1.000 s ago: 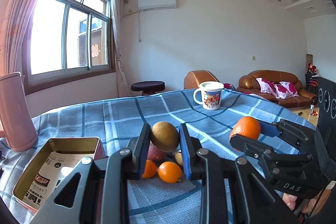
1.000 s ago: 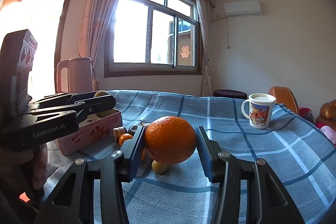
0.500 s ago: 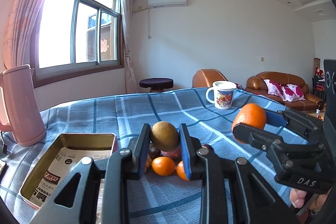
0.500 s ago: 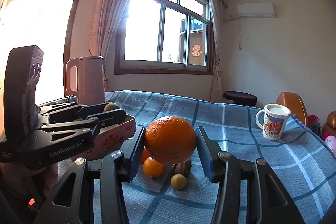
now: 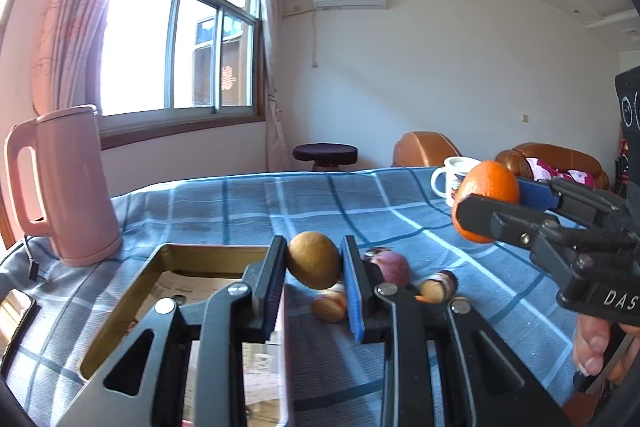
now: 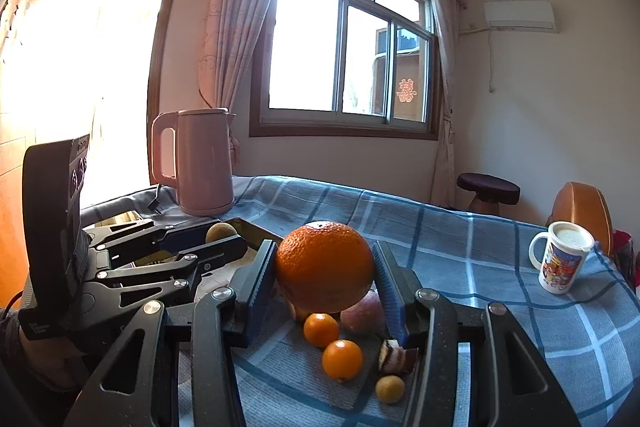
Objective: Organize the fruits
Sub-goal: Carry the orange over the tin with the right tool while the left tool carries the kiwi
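Far left, pink kettle point(image 5: 66, 187): smooth plastic, tall cylinder w/ a loop handle, standing upright on the blue checked cloth over the tabletop point(image 5: 256, 203). Just right of it, the open tin box point(image 5: 176, 255): shallow rectangle, gold metal walls, printed paper lining the bottom, long axis running away from the camera.

Left hand-held gripper point(image 5: 314, 263) is clamped on a brown kiwi point(image 5: 314, 259), matte, fuzzy-looking, egg-shaped, long axis roughly across the pads. Key relation: the tin lies just left of & below the kiwi, its right wall under the left finger, so the left hand is the nearer one; I'd judge a short shift leftward then a drop is what's needed.

Right of that, loose fruit on the cloth: reddish apple-like one point(image 6: 366, 311), two small glossy mandarins point(image 6: 342, 359), a tiny yellowish round fruit point(image 6: 390, 389), a dark peeled-looking piece I can't identify.

Right hand-held gripper point(image 6: 324, 267) is closed on a big orange point(image 6: 324, 265), dimpled skin, near-spherical, held above the pile. It sits further from the tin, w/ the left tool between.

Far right: white printed mug point(image 6: 562, 257), apart from everything
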A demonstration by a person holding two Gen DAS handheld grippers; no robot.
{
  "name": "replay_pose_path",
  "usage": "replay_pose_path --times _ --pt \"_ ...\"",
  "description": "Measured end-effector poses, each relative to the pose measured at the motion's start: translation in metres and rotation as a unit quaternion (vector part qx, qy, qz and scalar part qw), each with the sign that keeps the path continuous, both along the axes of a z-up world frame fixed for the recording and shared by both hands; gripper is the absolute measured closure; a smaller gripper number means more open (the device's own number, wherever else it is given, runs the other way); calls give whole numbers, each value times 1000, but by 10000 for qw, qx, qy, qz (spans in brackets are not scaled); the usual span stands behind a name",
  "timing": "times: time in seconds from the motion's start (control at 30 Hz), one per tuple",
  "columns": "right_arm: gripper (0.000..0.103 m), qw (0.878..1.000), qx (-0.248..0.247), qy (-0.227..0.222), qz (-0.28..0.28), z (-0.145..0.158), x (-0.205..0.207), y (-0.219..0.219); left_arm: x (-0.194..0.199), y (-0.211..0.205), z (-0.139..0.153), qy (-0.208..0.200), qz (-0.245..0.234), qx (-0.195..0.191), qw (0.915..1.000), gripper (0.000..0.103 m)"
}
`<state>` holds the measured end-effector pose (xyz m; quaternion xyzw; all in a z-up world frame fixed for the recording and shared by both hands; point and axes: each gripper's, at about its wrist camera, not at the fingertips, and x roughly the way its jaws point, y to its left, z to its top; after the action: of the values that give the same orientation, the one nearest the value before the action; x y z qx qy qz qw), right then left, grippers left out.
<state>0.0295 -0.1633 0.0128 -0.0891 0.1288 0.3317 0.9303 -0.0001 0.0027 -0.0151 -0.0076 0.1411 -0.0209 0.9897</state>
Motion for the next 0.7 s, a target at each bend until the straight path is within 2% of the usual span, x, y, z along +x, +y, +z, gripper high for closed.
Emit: replay_pose_path --times 0.7 --pt "53 9975 -478 115 513 9 17 73 10 56 -4 348 572 -82 9977 74"
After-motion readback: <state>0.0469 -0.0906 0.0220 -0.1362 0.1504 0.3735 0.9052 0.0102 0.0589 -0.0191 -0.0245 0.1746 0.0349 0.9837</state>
